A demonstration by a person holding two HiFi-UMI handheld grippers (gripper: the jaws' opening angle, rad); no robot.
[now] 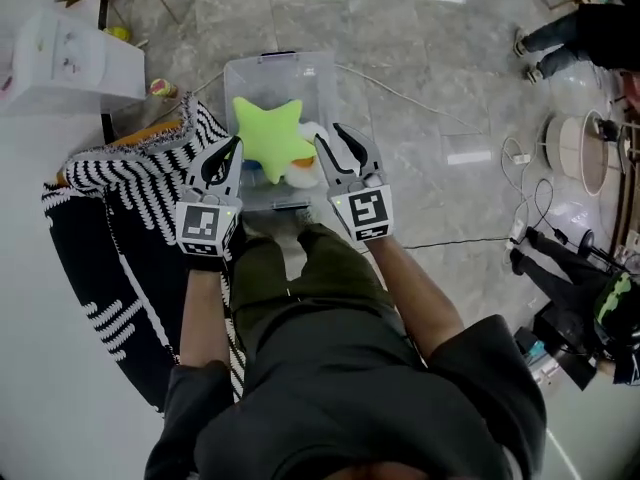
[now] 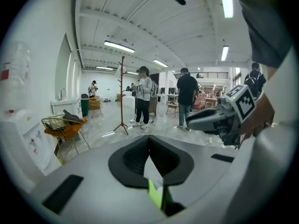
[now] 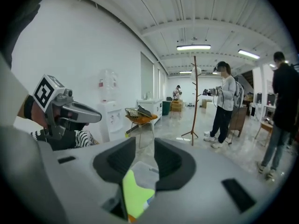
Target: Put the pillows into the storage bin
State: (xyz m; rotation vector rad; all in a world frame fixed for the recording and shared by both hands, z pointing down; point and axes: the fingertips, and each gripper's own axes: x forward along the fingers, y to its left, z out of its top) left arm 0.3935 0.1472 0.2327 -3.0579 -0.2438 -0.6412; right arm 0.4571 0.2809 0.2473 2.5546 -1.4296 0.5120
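Past your dark sleeves [image 1: 480,368], left gripper [image 1: 234,148] pressed together on nothing and right gripper [image 1: 330,138] part-spread and empty hang over the storage bin [image 1: 250,73] at twelve o'clock, where the star pillow [image 1: 270,133] sits high and may spill if you cram the striped bundle [image 1: 130,183] at nine o'clock on top.

Left tool [image 1: 232,151] and right tool [image 1: 337,140] side by side, forearms [image 1: 203,308] extended forward, both tilted slightly down. Left jaws together; right jaws apart.
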